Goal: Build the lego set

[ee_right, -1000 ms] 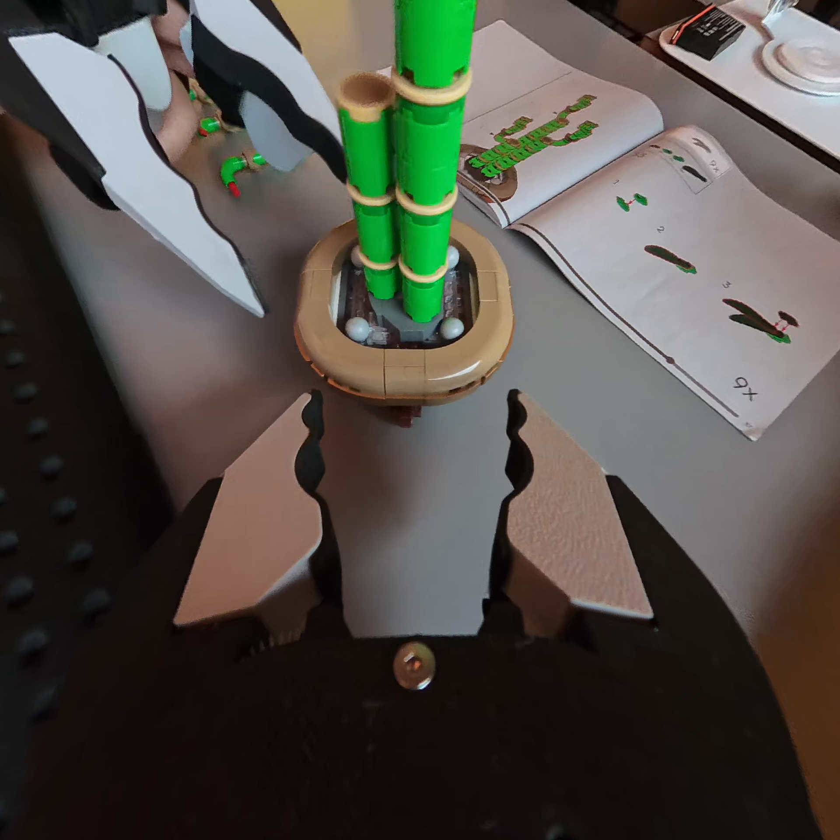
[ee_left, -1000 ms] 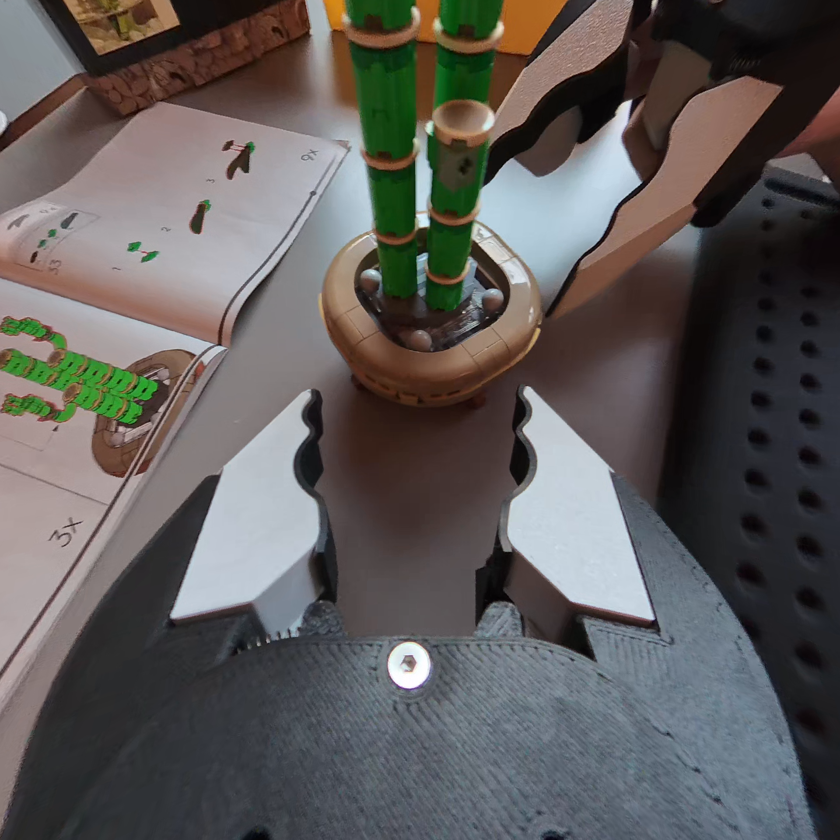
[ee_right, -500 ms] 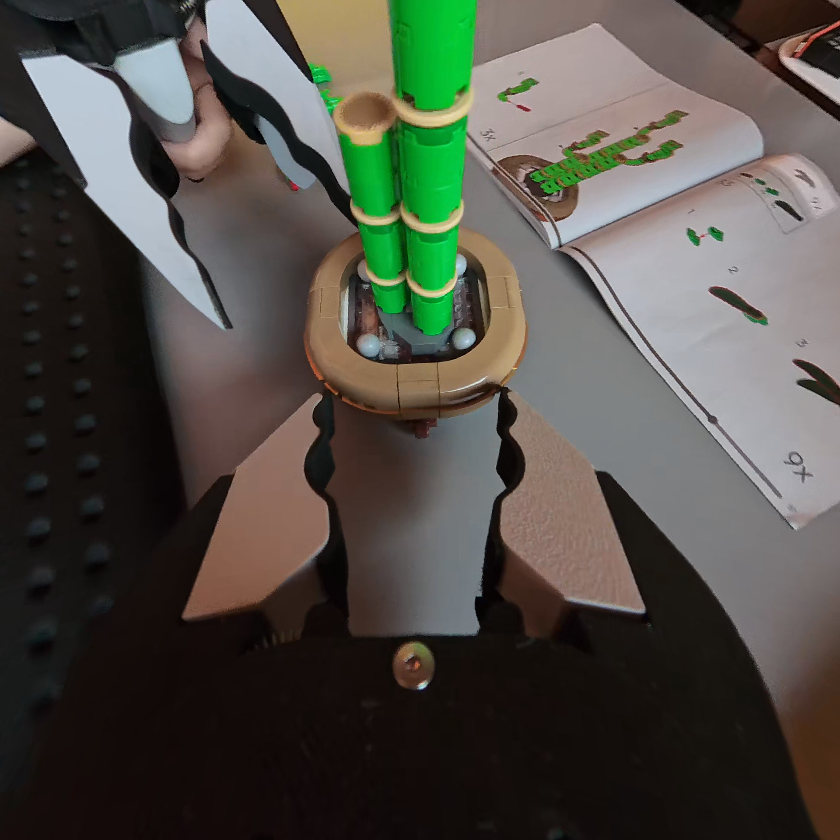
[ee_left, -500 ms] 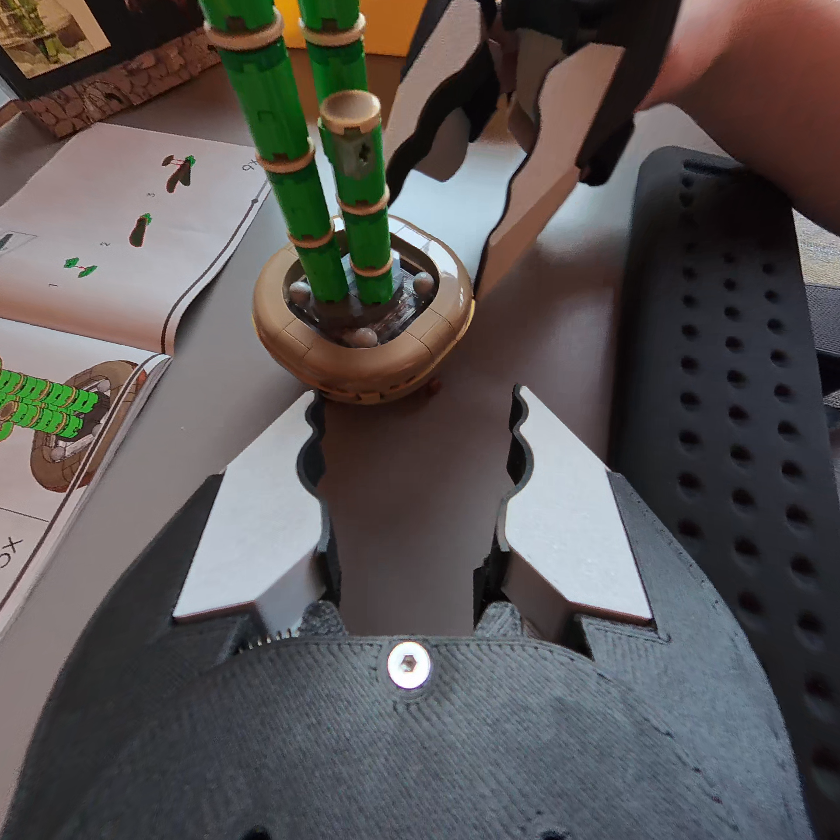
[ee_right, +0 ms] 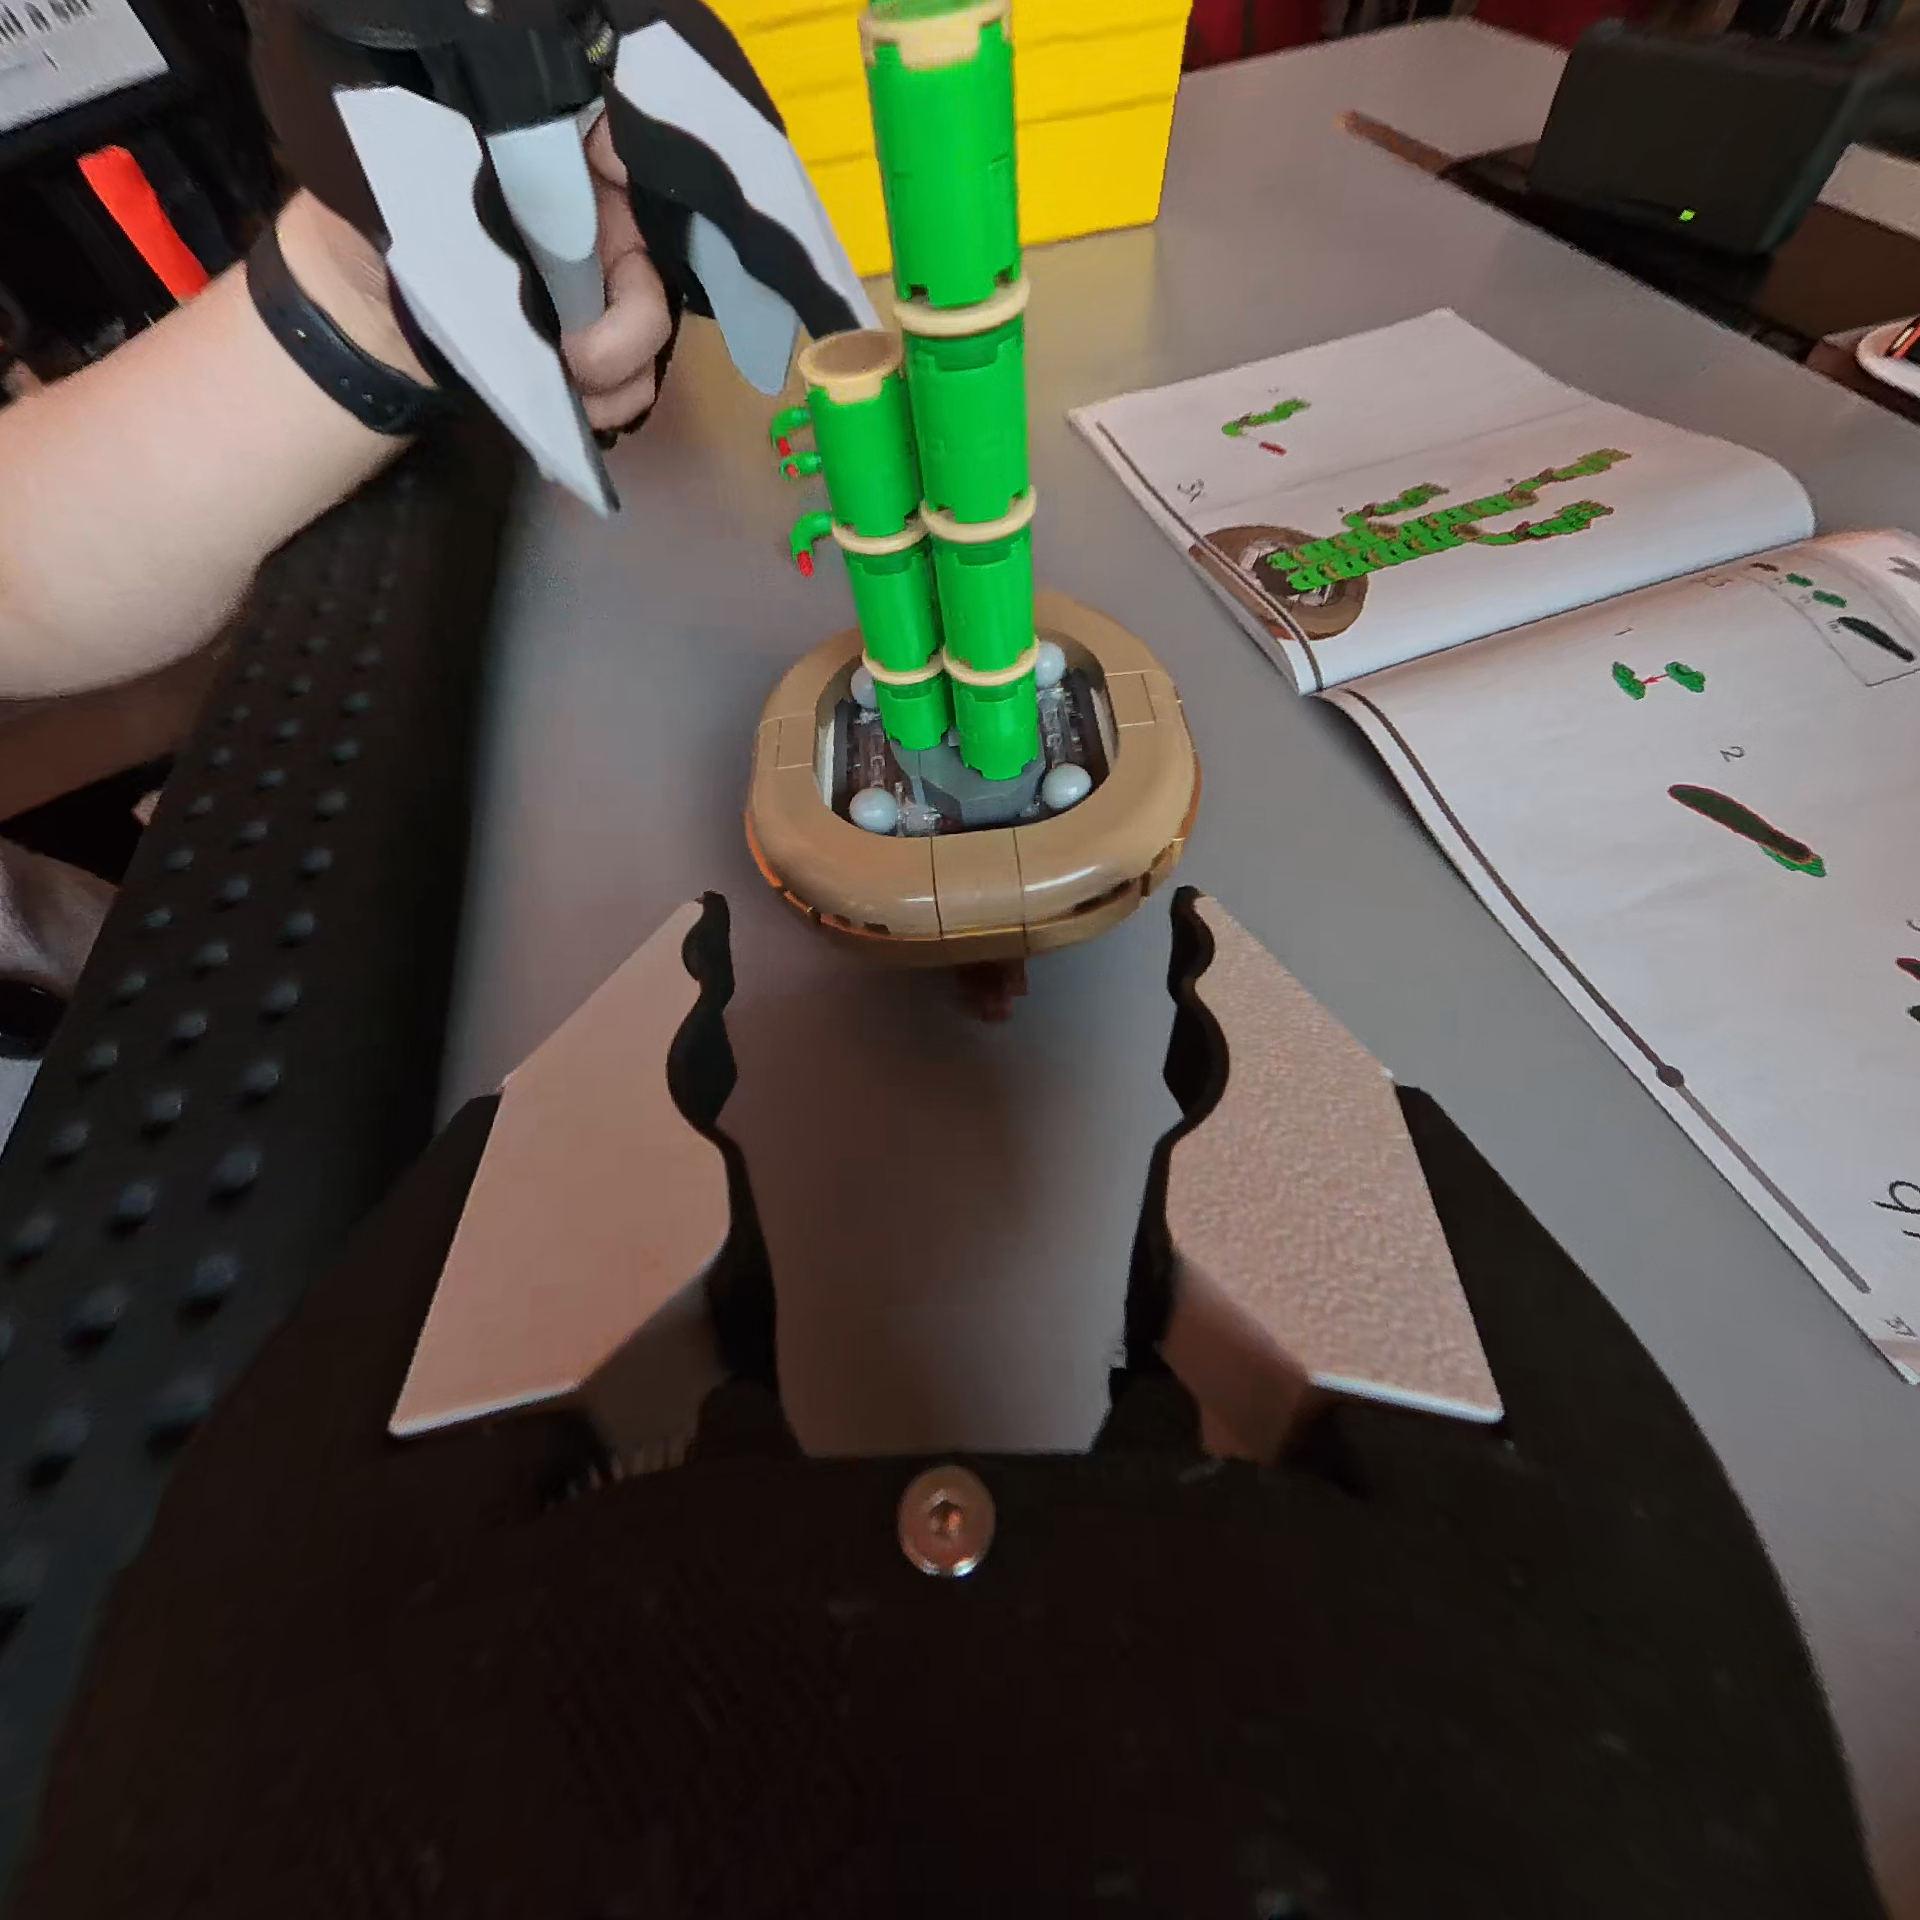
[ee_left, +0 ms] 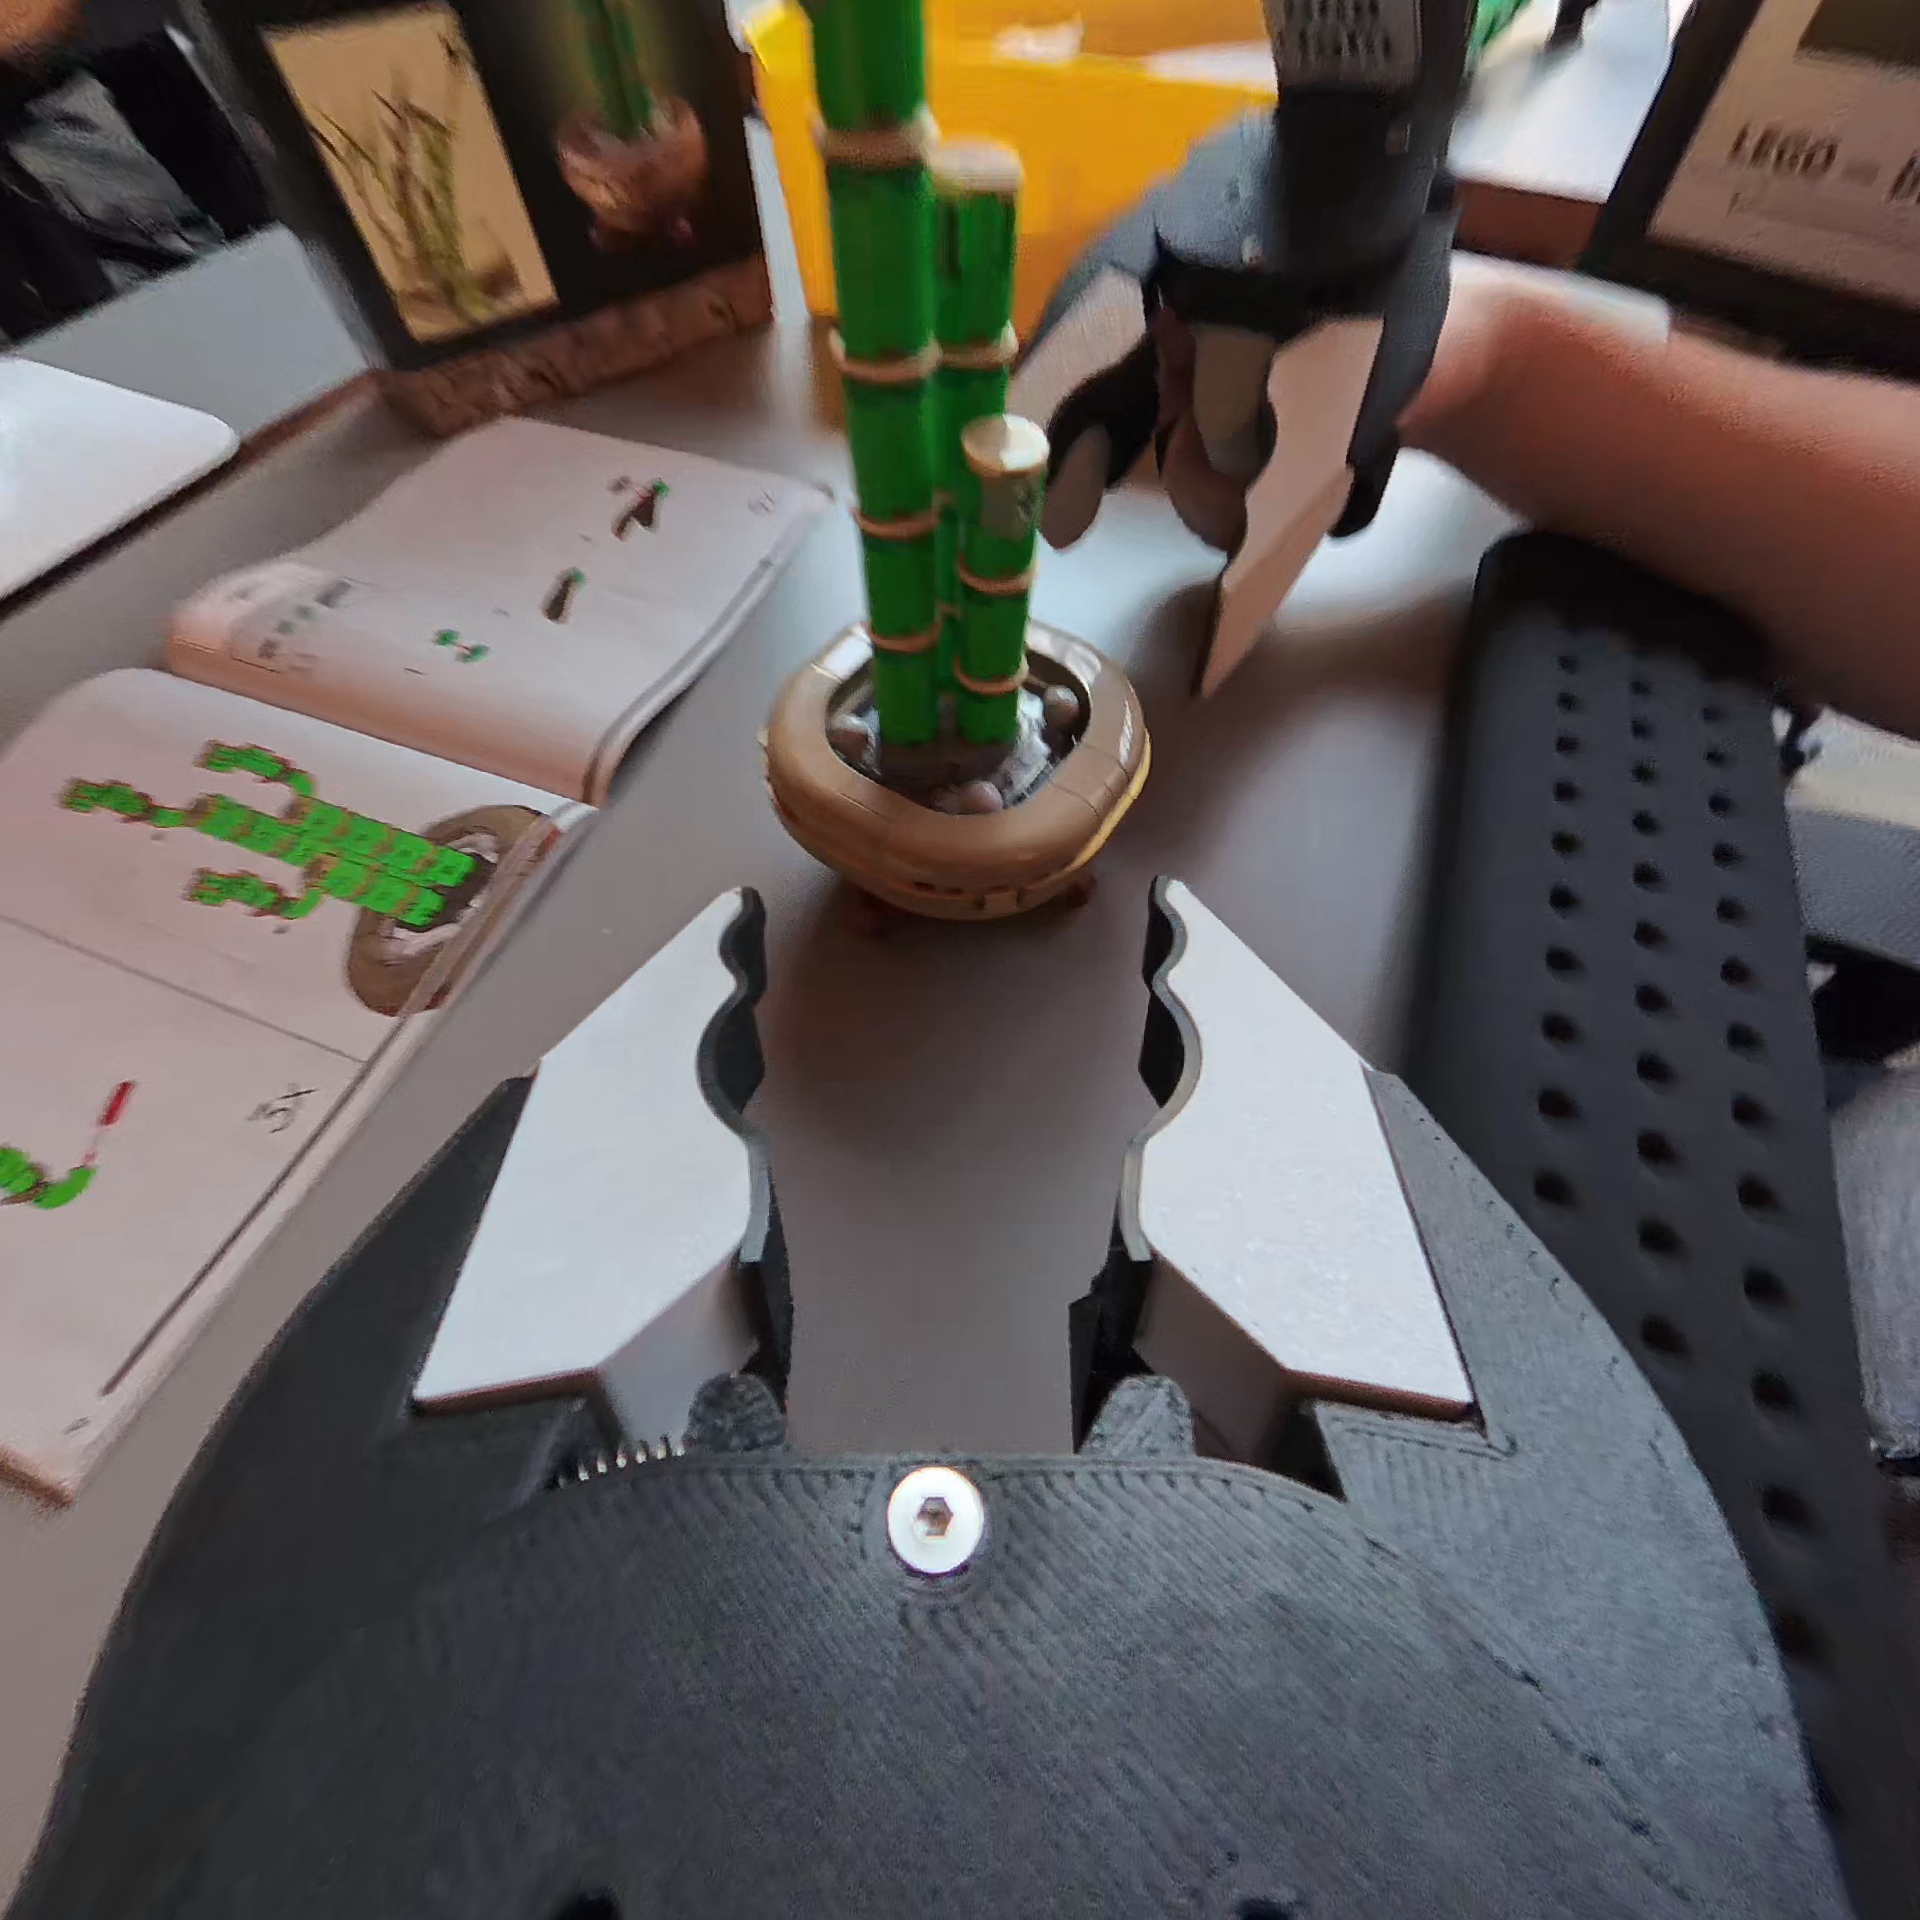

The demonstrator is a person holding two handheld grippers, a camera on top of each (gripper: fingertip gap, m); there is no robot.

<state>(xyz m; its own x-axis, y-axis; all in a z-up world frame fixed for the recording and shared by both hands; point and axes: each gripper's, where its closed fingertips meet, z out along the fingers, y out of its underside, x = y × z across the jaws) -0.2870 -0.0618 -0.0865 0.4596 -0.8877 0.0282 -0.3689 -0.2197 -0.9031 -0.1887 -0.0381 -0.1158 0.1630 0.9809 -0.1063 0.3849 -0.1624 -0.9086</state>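
The lego model is a tan round pot (ee_left: 956, 831) with three green bamboo stalks (ee_left: 899, 468) standing upright on the grey table. In the right wrist view the pot (ee_right: 971, 883) and stalks (ee_right: 956, 416) stand just past my fingertips. My left gripper (ee_left: 954, 902) is open and empty, its tips just short of the pot. My right gripper (ee_right: 948, 909) is open and empty, its tips either side of the pot's near rim. Each gripper shows raised beyond the pot in the other view: the right (ee_left: 1143, 592), the left (ee_right: 686, 442).
An open instruction booklet (ee_left: 468, 623) (ee_right: 1558, 675) lies beside the pot. A black perforated mat (ee_left: 1621, 987) (ee_right: 208, 935) lies on the other side. Small green curved pieces (ee_right: 798, 488) lie behind the pot. A yellow box (ee_right: 1091, 125) and the set's box (ee_left: 488, 177) stand at the back. Between my left fingertips and the tan round pot (ee_left: 956, 831) there is roughly 5 cm.
Both grippers have tilted up and drawn back a little from the pot. The right jaws, which narrowed at the pot's rim half a second ago, have spread again.
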